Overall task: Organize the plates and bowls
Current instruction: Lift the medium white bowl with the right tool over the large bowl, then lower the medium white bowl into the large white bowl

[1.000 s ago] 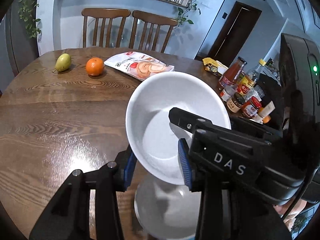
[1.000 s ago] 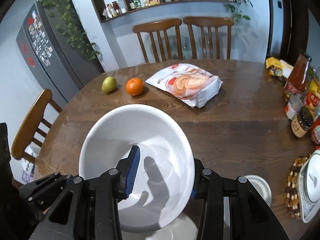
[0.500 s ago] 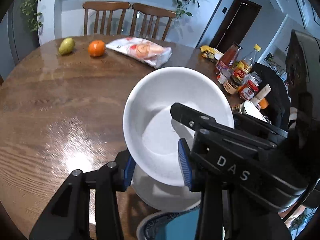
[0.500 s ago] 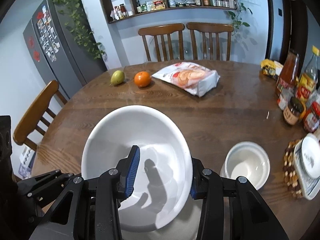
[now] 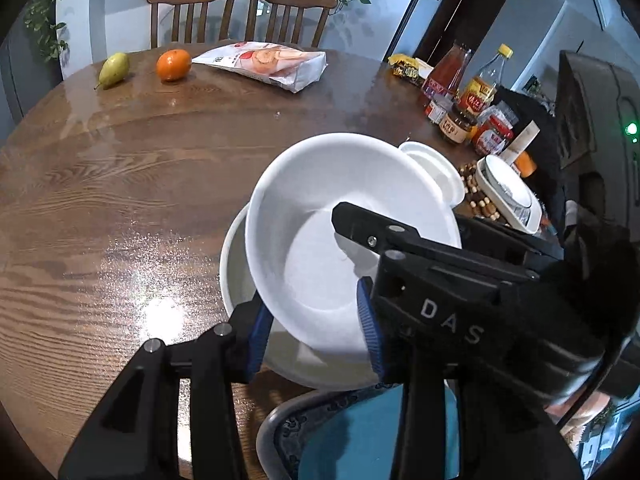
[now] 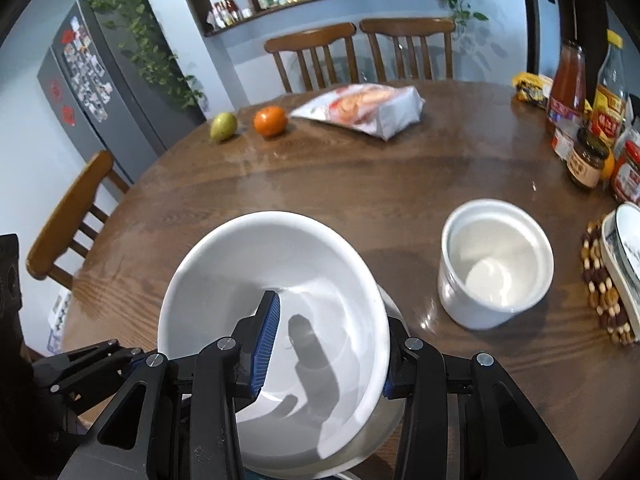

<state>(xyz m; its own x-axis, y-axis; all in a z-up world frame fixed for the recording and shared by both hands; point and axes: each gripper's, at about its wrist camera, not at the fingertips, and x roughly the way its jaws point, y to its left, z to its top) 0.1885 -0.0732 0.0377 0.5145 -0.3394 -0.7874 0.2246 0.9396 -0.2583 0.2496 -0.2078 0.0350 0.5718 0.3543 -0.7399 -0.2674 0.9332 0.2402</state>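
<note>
1. The white bowl is glossy, plain and deep, with a smooth rounded rim and a flat pale floor; it shows no pattern. It sits tilted, its opening turned up and toward the cameras.
2. It hangs just above a second white bowl, whose rim peeps out to its left and underneath, low over the near part of the wooden surface.
3. The right tongs are closed on the white bowl's near wall: one blue-padded finger lies inside, casting a dark shadow on the floor of the bowl, and the other presses on the outside of the rim.
4. The left tongs grip the same bowl at its lower edge, one blue pad on each side of the wall.
5. Below the bowls, at the near edge of the left wrist view, lies a plate with a dark patterned rim and a teal middle.
6. To the right stands a white cylindrical pot, open and apart from the bowls.
7. Further right, a patterned dish rests on a beaded mat.
8. Beyond that stand sauce bottles and jars.
9. At the far side lie a pear, an orange and a snack bag, with two wooden chairs behind.
</note>
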